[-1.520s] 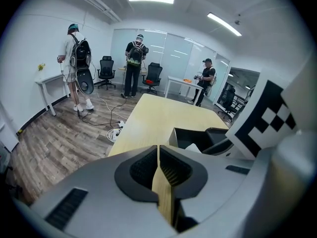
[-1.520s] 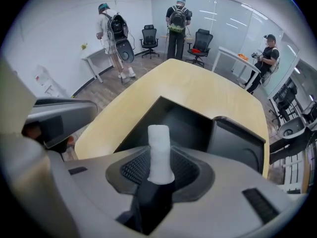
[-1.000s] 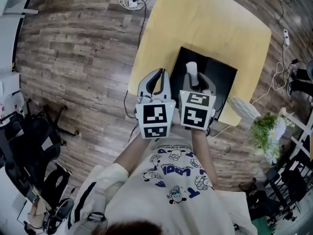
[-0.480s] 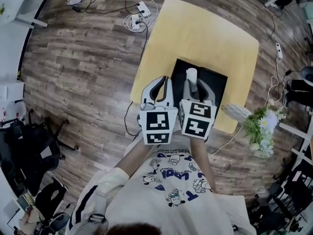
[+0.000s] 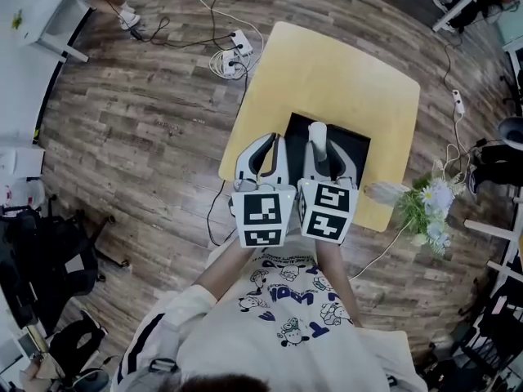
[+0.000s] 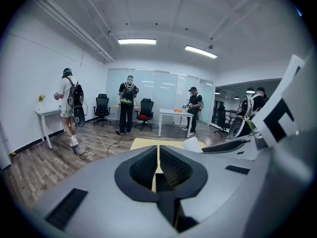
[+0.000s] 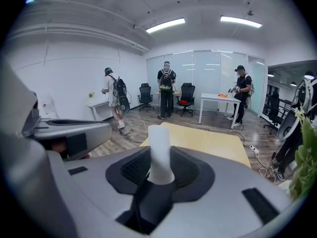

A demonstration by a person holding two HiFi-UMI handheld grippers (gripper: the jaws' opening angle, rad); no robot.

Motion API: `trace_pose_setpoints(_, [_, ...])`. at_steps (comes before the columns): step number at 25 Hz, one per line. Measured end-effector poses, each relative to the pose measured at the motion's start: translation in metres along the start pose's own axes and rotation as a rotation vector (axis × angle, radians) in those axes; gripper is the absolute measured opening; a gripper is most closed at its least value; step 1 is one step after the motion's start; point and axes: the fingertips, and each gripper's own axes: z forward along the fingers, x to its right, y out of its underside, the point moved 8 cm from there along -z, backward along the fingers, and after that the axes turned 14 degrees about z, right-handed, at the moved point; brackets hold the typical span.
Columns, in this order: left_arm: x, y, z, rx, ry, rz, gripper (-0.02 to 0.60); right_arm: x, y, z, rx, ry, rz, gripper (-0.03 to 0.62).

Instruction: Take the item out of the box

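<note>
1. White item (image 7: 159,145) stood upright in the right tongs (image 5: 329,155), pinched near its base, at the centre of the head view over the black box (image 5: 355,147).
2. The left tongs (image 5: 265,152) were all but closed on nothing, just left of the box.
3. The box sat at the near edge of the yellow table (image 5: 343,72).
4. Risk: the grip looked low on a tall, smooth item, so a tilt could let it pivot, slip and drop back in.
</note>
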Motion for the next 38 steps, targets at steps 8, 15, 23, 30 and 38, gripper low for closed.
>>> trace_pose_setpoints(8, [0.008, -0.016, -0.016, 0.060, -0.018, 0.023, 0.025, -0.003, -0.009, -0.021, 0.095, -0.049, -0.001, 0.140])
trace_pose_setpoints(15, [0.007, -0.025, -0.027, 0.105, -0.044, 0.033, 0.025, -0.006, -0.018, -0.037, 0.185, -0.075, -0.005, 0.140])
trace_pose_setpoints(23, [0.004, -0.035, -0.040, 0.152, -0.064, 0.050, 0.025, -0.012, -0.027, -0.055, 0.289, -0.099, -0.016, 0.140])
trace_pose_setpoints(30, [0.003, -0.040, -0.047, 0.186, -0.072, 0.052, 0.025, -0.016, -0.032, -0.063, 0.376, -0.127, -0.026, 0.140])
trace_pose_setpoints(38, [0.007, -0.043, -0.051, 0.227, -0.062, 0.054, 0.025, -0.018, -0.034, -0.071, 0.450, -0.147, -0.031, 0.140])
